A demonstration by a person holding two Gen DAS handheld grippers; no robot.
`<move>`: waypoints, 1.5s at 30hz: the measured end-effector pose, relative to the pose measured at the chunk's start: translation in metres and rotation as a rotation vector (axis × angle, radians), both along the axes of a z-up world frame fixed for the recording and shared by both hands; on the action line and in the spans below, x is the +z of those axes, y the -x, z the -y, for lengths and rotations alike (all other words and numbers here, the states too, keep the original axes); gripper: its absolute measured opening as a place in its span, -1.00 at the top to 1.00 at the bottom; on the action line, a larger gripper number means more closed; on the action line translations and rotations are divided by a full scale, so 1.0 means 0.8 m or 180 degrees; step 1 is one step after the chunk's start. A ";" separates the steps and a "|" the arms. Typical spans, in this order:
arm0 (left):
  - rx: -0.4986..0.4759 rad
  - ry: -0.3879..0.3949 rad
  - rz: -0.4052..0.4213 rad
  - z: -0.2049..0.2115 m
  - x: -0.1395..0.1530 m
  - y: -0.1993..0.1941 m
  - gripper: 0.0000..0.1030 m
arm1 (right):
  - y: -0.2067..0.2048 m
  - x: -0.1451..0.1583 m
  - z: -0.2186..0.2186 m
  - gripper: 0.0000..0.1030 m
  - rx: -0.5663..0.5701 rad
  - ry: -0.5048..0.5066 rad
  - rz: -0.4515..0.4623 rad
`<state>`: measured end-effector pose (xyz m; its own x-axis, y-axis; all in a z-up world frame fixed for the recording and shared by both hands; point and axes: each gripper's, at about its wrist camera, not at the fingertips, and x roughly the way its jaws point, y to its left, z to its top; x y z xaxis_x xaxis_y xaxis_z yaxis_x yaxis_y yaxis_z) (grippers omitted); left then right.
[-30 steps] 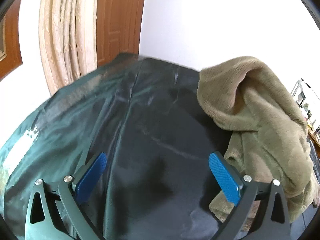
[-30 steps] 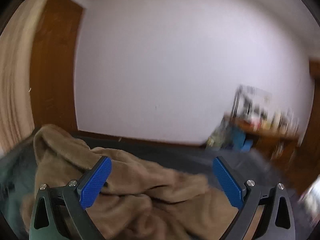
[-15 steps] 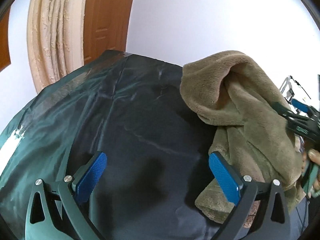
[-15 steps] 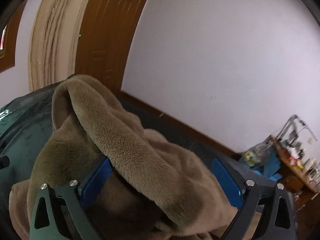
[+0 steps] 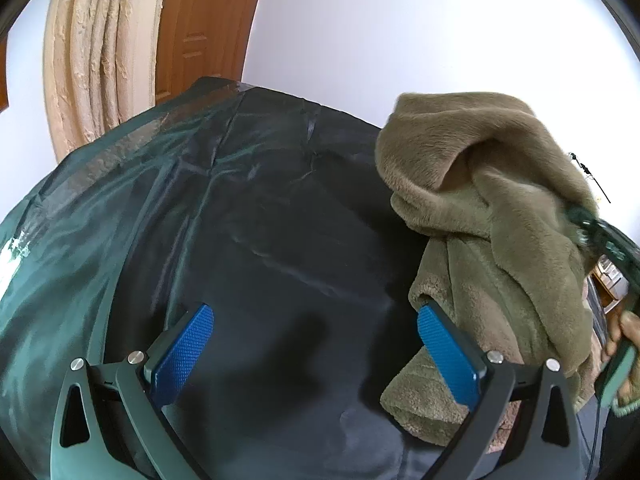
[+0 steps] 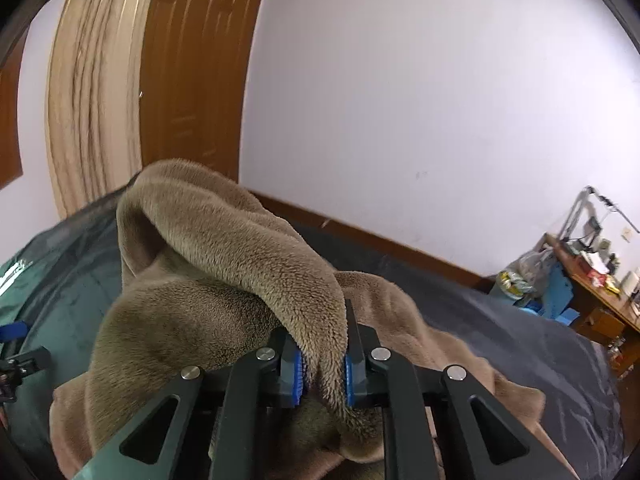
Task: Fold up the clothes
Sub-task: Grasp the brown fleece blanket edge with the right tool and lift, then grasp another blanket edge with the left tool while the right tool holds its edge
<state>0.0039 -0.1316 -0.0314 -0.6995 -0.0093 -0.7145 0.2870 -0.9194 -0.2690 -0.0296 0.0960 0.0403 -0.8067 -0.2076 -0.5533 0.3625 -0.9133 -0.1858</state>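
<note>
A fluffy olive-brown garment (image 5: 496, 236) lies bunched on the right part of a dark green cloth-covered surface (image 5: 248, 232). My left gripper (image 5: 316, 352) hangs open over the bare cloth, its right blue pad (image 5: 444, 352) close to the garment's lower edge. In the right wrist view the same garment (image 6: 208, 280) rises in a hump, and my right gripper (image 6: 323, 368) is shut on a thick fold of it. That gripper's dark frame (image 5: 612, 240) shows at the right edge of the left wrist view, held by a hand (image 5: 624, 336).
A wooden door (image 5: 200, 36) and a pale carved door frame (image 5: 96, 64) stand behind the surface, beside a white wall. A cluttered wooden desk (image 6: 592, 280) sits far right in the right wrist view. The left gripper's tip (image 6: 12, 332) shows at that view's left edge.
My right gripper dropped onto the garment and went from wide open to shut on a fold. The left gripper stayed open and shifted slightly toward the garment.
</note>
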 end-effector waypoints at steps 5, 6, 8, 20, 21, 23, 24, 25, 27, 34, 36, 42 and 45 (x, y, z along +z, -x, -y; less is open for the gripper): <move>0.0014 -0.0027 -0.0025 0.002 0.001 -0.001 -1.00 | -0.049 0.026 -0.023 0.71 -0.0126 0.0084 -0.0247; 0.0012 -0.0036 -0.0037 0.002 0.001 -0.001 -1.00 | -0.065 0.034 -0.025 0.71 -0.0162 0.0094 -0.0318; 0.0008 -0.0043 -0.0066 0.002 0.002 -0.001 -0.99 | -0.093 0.044 -0.038 0.71 -0.0223 0.0117 -0.0432; -0.0619 0.0329 -0.0524 -0.060 0.021 -0.016 -1.00 | -0.223 0.056 -0.135 0.71 -0.0793 0.0365 -0.0537; -0.0697 0.0421 -0.0554 -0.070 0.022 -0.018 -0.99 | -0.229 0.052 -0.147 0.71 -0.0851 0.0422 -0.0506; -0.0875 0.0696 -0.0580 -0.095 0.023 -0.024 -1.00 | -0.244 0.047 -0.166 0.71 -0.0929 0.0524 -0.0471; -0.0955 0.0822 -0.0587 -0.106 0.023 -0.027 -1.00 | -0.248 0.047 -0.170 0.71 -0.0947 0.0557 -0.0483; -0.1045 0.0987 -0.0591 -0.120 0.024 -0.031 -1.00 | -0.252 0.048 -0.173 0.71 -0.0965 0.0591 -0.0495; -0.1166 0.1244 -0.0598 -0.141 0.024 -0.035 -1.00 | -0.259 0.048 -0.181 0.71 -0.1001 0.0658 -0.0520; -0.1442 0.1790 -0.0618 -0.191 0.032 -0.025 -0.99 | -0.284 0.040 -0.194 0.71 -0.1024 0.0781 -0.0592; -0.1500 0.1894 -0.0615 -0.201 0.037 -0.009 -1.00 | -0.286 0.036 -0.205 0.71 -0.1059 0.0846 -0.0584; -0.1996 0.2047 -0.0638 -0.237 0.041 0.009 -0.99 | -0.289 0.016 -0.241 0.71 -0.1200 0.1059 -0.0512; -0.2190 0.2047 -0.0673 -0.250 0.046 0.014 -0.77 | -0.289 0.004 -0.255 0.71 -0.1268 0.1151 -0.0450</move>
